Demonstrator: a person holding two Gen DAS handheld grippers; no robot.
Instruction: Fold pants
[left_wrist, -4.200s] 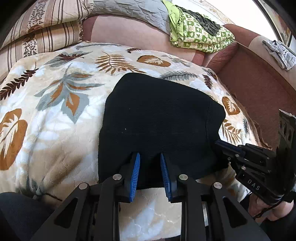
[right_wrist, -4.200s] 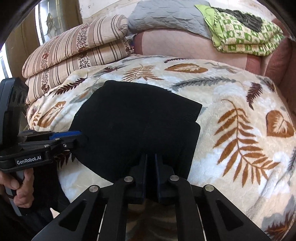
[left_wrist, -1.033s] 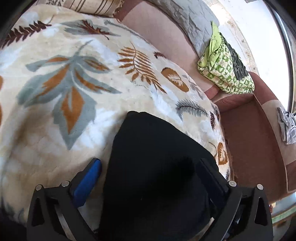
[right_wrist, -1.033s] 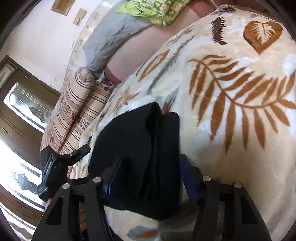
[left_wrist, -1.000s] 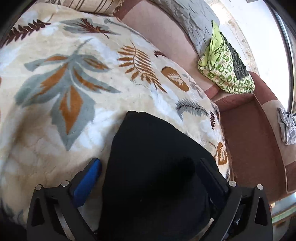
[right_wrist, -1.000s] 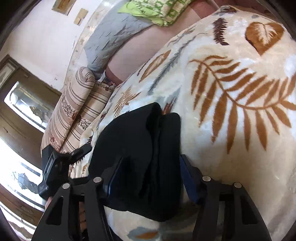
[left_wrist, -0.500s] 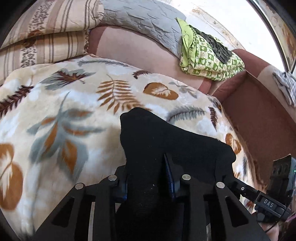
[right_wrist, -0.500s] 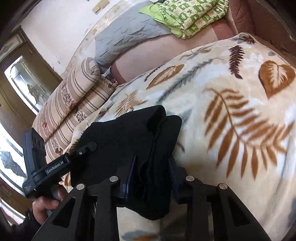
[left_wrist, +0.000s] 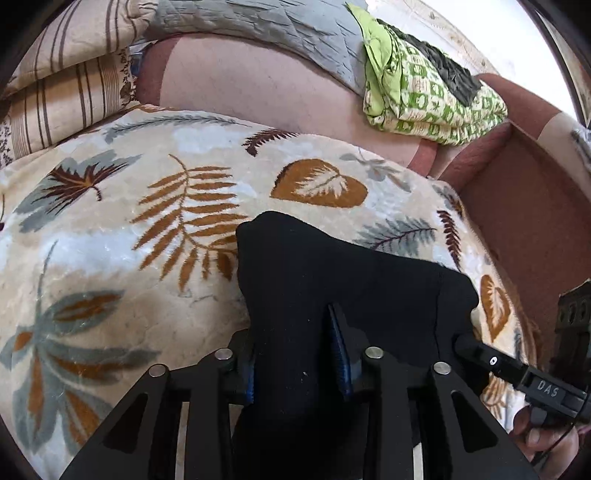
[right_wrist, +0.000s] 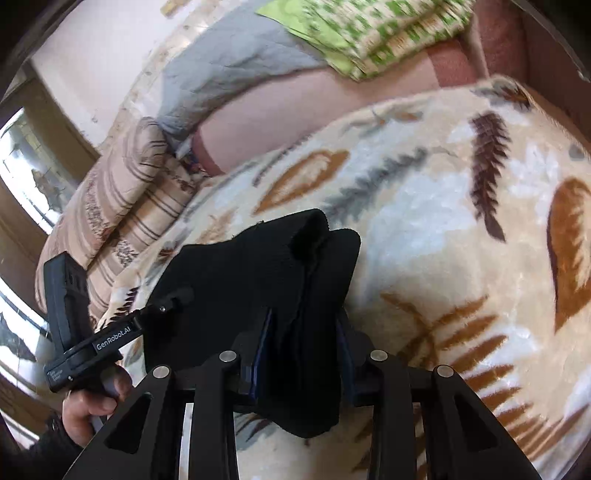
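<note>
Black knit pants (left_wrist: 351, 280), folded into a thick bundle, sit at the near edge of the leaf-print fleece blanket (left_wrist: 147, 206). Left gripper (left_wrist: 295, 354) clamps one end of the bundle; its jaws have just eased slightly wider, cloth between the pads. Right gripper (right_wrist: 303, 350) is closed on the stacked layers at the other end. Risk: uneven pull lets inner layers slide out, undoing the fold. Plush blanket may drag the fabric. Sofa setting; green patterned cloth (left_wrist: 424, 85) on the backrest.
</note>
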